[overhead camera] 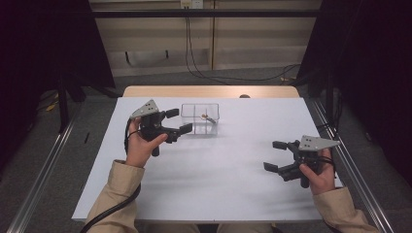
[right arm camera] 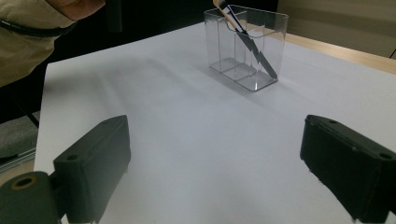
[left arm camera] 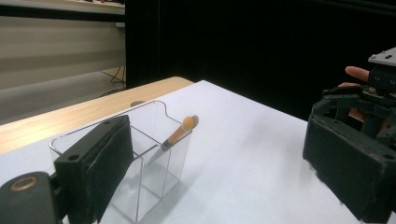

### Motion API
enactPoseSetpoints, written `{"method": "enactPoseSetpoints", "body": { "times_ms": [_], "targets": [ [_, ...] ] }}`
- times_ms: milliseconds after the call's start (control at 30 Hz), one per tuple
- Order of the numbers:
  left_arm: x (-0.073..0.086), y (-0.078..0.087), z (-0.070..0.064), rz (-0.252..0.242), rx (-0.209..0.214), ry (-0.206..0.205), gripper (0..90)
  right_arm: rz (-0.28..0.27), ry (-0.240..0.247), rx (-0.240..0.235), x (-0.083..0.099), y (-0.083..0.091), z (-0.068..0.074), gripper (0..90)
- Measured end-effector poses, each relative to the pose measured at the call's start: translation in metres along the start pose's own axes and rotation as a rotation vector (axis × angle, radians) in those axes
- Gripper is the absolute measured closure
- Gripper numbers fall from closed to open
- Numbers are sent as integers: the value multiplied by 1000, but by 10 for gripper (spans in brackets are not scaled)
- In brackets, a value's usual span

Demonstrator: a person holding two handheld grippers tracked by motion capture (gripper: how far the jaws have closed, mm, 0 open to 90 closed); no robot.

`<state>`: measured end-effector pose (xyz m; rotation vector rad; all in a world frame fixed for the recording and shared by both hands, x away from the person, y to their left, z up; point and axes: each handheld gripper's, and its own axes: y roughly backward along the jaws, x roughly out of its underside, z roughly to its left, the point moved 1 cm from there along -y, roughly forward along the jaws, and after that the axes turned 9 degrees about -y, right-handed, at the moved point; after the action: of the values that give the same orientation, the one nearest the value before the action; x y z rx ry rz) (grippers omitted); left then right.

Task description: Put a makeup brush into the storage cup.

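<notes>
A clear plastic organiser box (overhead camera: 199, 119) with compartments stands on the white table top (overhead camera: 218, 170), towards the far side. A small brush with an orange-tan handle (overhead camera: 209, 117) leans inside it, tip up (left arm camera: 180, 130) (right arm camera: 232, 18). My left gripper (overhead camera: 179, 121) is open just left of the box, and its far jaw nearly touches the box wall (left arm camera: 154, 140). My right gripper (overhead camera: 274, 155) is open near the right front, well apart from the box (right arm camera: 245, 46). Nothing is between either pair of jaws (left arm camera: 224, 177) (right arm camera: 219, 172).
A wooden table edge (overhead camera: 209, 91) runs behind the white surface. Cables lie on the floor beyond (overhead camera: 233, 75). Metal rails flank the table (overhead camera: 43, 170). The other gripper and hand (left arm camera: 373, 93) show at the far right of the left gripper view.
</notes>
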<state>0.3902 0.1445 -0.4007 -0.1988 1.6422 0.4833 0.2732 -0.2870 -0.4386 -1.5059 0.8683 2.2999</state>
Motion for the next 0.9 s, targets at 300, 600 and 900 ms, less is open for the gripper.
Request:
{"method": "enactPoseSetpoints", "body": {
  "times_ms": [300, 600, 900],
  "targets": [
    [7, 8, -2, 8, 8, 8, 86, 2, 2, 0, 0, 0, 0, 82],
    [13, 19, -4, 14, 0, 6, 86, 3, 4, 1, 1, 1, 0, 82],
    [16, 30, -6, 23, -4, -7, 86, 5, 6, 4, 1, 0, 1, 82]
  ]
}}
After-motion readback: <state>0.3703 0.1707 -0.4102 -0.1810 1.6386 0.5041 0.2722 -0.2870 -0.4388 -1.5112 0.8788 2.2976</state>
